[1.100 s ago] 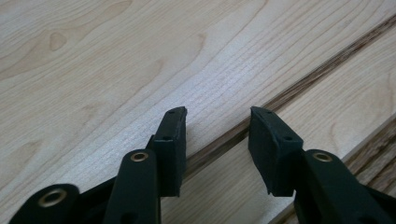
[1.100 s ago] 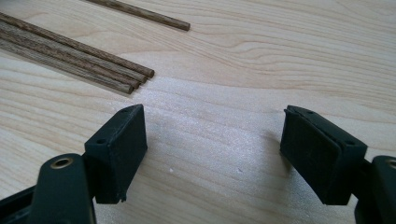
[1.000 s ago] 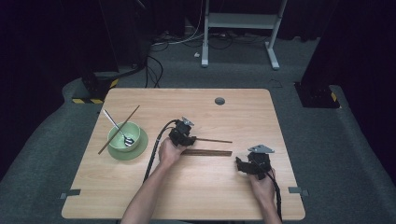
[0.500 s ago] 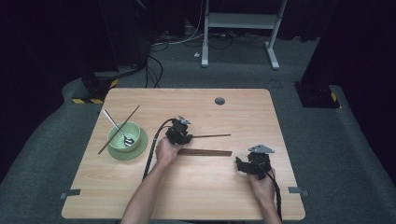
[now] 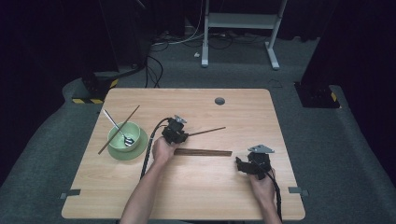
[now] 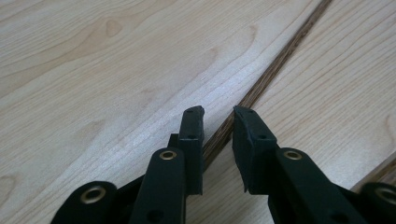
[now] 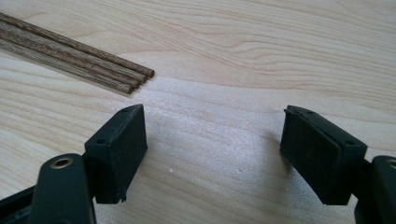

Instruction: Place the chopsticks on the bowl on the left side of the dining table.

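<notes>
step: picking one chopstick (image 5: 205,131) off the table (image 5: 196,196), judged from the closing jaws.
left gripper (image 6: 218,116): jaws have just been closing, chopstick (image 6: 261,84) between them, narrow gap left, not yet clamped.
right gripper (image 7: 212,140): released, wide, near the chopstick bundle (image 7: 70,65) at upper left.
next: finish the squeeze, then lift.

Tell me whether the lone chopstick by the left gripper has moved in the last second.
Yes. The lone chopstick swung its free end away from the chopstick bundle, toward the round hole.
</notes>
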Demonstrator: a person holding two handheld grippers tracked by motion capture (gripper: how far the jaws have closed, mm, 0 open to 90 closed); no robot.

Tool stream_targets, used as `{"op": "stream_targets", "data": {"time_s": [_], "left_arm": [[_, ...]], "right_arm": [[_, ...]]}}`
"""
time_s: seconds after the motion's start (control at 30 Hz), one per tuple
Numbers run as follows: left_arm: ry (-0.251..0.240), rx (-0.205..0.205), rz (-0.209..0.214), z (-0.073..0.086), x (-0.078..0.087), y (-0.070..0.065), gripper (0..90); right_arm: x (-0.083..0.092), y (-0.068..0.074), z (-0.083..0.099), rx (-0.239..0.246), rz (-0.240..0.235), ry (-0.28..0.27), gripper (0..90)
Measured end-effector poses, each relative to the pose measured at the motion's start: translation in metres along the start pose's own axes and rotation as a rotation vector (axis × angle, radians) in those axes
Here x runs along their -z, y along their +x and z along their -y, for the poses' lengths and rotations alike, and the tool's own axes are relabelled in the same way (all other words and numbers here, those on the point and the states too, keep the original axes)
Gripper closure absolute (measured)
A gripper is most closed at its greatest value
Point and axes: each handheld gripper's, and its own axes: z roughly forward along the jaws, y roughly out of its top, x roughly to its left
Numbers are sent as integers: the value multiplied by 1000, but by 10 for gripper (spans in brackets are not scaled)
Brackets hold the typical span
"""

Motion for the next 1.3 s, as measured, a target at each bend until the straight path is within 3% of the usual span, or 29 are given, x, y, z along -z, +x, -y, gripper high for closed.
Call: {"op": "stream_targets", "data": {"time_s": [0.6, 1.3], "left_arm": [[23, 22, -21, 11, 11, 16, 769], [-2, 43, -32, 25, 19, 25, 802]], "right_arm": [[0, 0, 0, -1, 0, 0, 223], [0, 0, 0, 0, -1, 0, 223]]}}
